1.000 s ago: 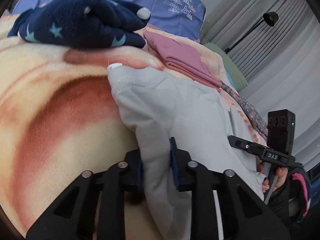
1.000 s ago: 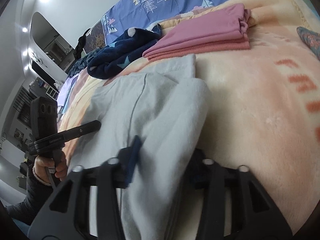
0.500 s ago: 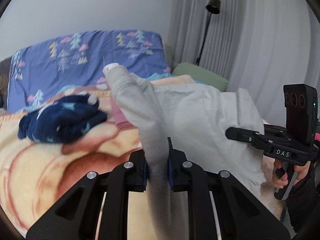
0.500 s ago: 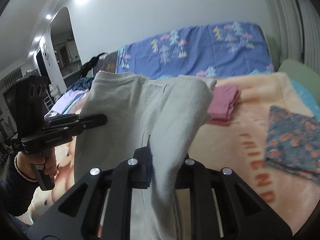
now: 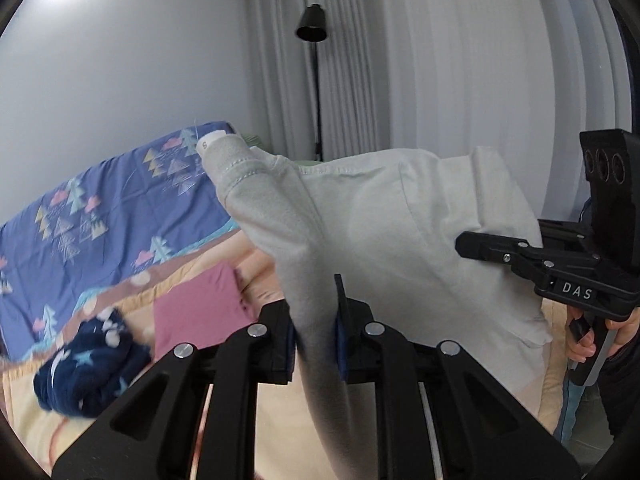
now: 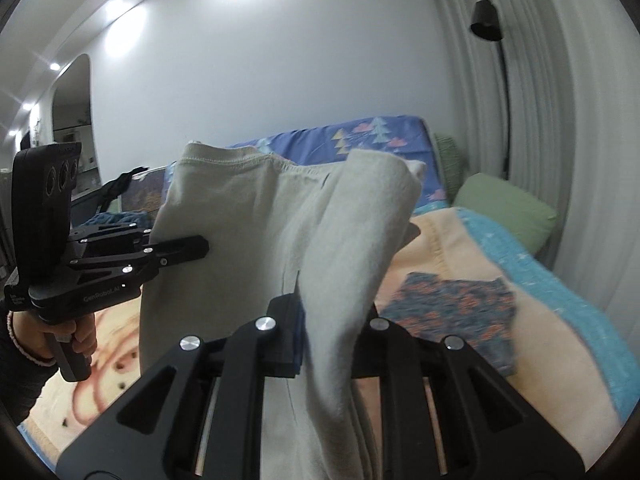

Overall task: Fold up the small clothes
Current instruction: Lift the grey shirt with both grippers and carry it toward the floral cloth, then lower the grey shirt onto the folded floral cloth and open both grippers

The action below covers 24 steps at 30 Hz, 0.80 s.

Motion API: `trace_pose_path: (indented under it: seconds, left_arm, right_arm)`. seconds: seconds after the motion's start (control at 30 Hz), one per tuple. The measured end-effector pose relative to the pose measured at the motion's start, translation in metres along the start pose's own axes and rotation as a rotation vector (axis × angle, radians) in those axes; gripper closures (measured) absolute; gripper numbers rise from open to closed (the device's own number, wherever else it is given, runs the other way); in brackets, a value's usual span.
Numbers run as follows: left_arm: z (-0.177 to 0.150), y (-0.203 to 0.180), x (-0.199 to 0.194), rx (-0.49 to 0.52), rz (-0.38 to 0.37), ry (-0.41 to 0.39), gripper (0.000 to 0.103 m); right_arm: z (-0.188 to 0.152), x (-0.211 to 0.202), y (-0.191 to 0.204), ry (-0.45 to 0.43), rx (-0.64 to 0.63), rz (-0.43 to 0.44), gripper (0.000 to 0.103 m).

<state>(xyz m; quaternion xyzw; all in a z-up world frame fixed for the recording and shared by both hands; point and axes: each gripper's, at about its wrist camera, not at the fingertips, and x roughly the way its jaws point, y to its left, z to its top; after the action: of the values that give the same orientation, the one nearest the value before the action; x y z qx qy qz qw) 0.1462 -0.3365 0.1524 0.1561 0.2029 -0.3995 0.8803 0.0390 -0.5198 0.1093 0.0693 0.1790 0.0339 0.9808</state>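
Bedroom setup, white wall and pleated curtains behind, and we're working over a bed (image 6: 460,248) covered with a peach fleece blanket. Main thing: a light grey sweatshirt-type garment (image 5: 380,232), lifted clear of the bed and hanging in the air between our two tools. Our left tongs (image 5: 316,332) are clamped on one edge of it, cloth pinched between the blue pads and draping down past them. Our right tongs (image 6: 332,320) are clenched on the other side the same way, fabric bunched up and running down through the grip. In the left wrist view you can see the right tool off to the side with its tip pressed into the grey cloth, and the right wrist view shows the left one doing the mirror thing. A small white size tag (image 5: 210,142) sticks out at the top corner near the ribbed hem.

Around it on the bed: a folded pink garment (image 5: 196,312) lying flat, with a navy fleece piece with stars (image 5: 88,368) just beside it. On the other side there's a folded dark floral-print piece (image 6: 452,312) on the blanket, well apart from those two. At the head end we've got a purple sheet with a tree pattern (image 5: 100,220), a green pillow (image 6: 500,208), and a black floor lamp (image 5: 314,28) by the curtains.
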Motion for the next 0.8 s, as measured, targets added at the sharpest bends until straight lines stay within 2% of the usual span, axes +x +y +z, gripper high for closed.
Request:
trace_pose_path:
  seconds: [0.17, 0.3, 0.4, 0.57, 0.67, 0.7, 0.73, 0.77, 0.8]
  left_arm:
    - [0.036, -0.03, 0.036, 0.071, -0.02, -0.014, 0.088]
    - [0.06, -0.045, 0.07, 0.124, -0.007, -0.01, 0.088]
    - [0.075, -0.049, 0.1, 0.152, 0.021, -0.005, 0.088]
    - [0.092, -0.053, 0.15, 0.201, 0.088, 0.013, 0.088]
    - [0.096, -0.049, 0.186, 0.207, 0.103, 0.03, 0.087]
    - [0.096, -0.047, 0.198, 0.198, 0.111, 0.041, 0.082]
    - [0.093, -0.043, 0.213, 0.191, 0.128, 0.064, 0.066]
    - [0.086, -0.038, 0.231, 0.192, 0.199, 0.101, 0.057]
    - [0.076, -0.031, 0.245, 0.18, 0.288, 0.136, 0.047]
  right_arm:
    - [0.016, -0.01, -0.042, -0.034, 0.027, -0.11, 0.089]
    - [0.033, 0.001, -0.07, -0.041, 0.047, -0.18, 0.089]
    - [0.049, 0.027, -0.103, -0.041, 0.076, -0.25, 0.089]
    - [0.06, 0.067, -0.135, -0.025, 0.106, -0.295, 0.089]
    - [0.061, 0.103, -0.159, 0.02, 0.141, -0.329, 0.089]
    - [0.06, 0.117, -0.169, 0.052, 0.161, -0.342, 0.088]
    - [0.053, 0.134, -0.18, 0.108, 0.174, -0.384, 0.074]
    - [0.046, 0.148, -0.189, 0.168, 0.174, -0.445, 0.057]
    - [0.029, 0.166, -0.201, 0.25, 0.157, -0.562, 0.033]
